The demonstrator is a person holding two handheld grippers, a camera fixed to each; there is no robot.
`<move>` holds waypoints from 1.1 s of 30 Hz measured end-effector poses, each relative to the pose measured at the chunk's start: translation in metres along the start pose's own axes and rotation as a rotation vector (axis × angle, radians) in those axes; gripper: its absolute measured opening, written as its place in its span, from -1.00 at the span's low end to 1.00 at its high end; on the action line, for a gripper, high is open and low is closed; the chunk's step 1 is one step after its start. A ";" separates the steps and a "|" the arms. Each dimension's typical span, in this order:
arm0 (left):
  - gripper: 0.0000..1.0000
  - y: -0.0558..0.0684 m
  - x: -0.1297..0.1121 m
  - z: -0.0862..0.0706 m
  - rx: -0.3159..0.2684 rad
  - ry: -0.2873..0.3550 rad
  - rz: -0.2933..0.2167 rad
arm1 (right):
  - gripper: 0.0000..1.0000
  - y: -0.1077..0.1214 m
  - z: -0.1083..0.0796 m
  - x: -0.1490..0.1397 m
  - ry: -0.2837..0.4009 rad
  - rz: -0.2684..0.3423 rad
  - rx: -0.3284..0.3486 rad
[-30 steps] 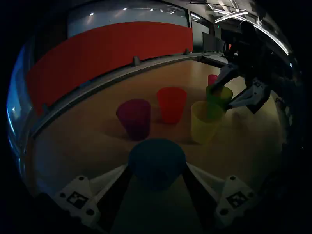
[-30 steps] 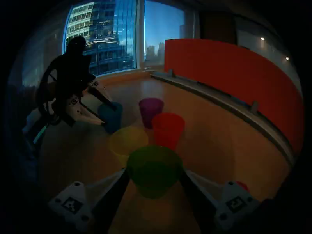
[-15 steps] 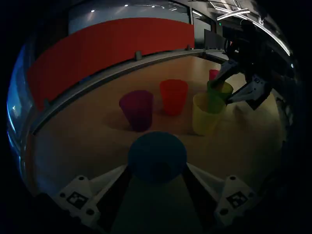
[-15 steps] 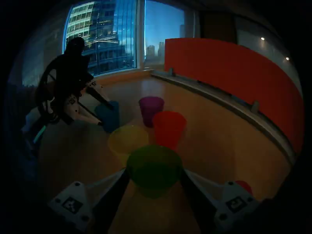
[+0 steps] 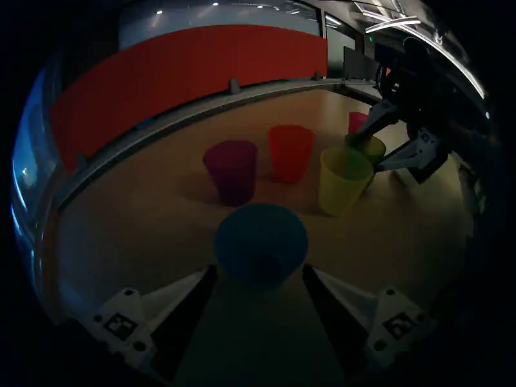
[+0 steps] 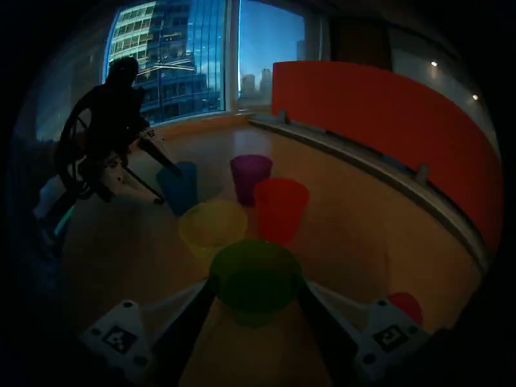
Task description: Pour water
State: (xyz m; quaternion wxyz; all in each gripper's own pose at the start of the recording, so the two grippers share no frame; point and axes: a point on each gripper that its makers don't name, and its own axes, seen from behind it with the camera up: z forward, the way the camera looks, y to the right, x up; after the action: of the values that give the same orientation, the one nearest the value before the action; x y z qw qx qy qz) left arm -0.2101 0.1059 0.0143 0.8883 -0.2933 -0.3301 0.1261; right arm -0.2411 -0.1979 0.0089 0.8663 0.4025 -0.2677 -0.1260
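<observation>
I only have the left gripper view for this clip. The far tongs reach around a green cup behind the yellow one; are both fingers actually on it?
Observer: Yes. In the right gripper view the green cup sits between the right tongs, both fingers against its sides.
Operator: What lies behind my own tongs?
Observer: A tall window showing high-rise buildings, behind the left tongs and the person holding them.
Operator: Any water in the green cup?
Observer: Its open mouth faces that camera, but the inside is too dim to tell.
</observation>
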 end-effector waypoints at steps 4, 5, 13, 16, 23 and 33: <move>0.92 0.002 -0.001 -0.005 0.003 0.008 0.001 | 0.81 0.001 -0.002 -0.002 0.002 -0.003 -0.008; 0.93 0.002 -0.001 -0.007 0.004 0.009 0.001 | 0.81 0.001 -0.002 -0.003 0.003 -0.003 -0.009; 0.98 0.006 -0.001 -0.014 0.001 0.020 -0.015 | 0.91 -0.001 -0.004 -0.005 0.008 0.006 -0.016; 0.98 0.007 -0.001 -0.016 0.001 0.022 -0.019 | 0.95 -0.001 -0.005 -0.007 0.002 0.008 -0.019; 0.98 0.008 -0.002 -0.024 0.009 0.032 -0.026 | 1.00 -0.001 -0.012 -0.018 -0.019 -0.019 -0.045; 0.98 0.010 -0.004 -0.038 0.028 0.069 -0.064 | 1.00 0.000 -0.042 -0.021 0.008 -0.003 -0.086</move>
State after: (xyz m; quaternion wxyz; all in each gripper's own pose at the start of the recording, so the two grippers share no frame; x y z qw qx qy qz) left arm -0.1886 0.0955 -0.0173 0.9068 -0.2742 -0.3067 0.0922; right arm -0.2348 -0.1628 -0.0212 0.8837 0.3658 -0.2578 -0.1371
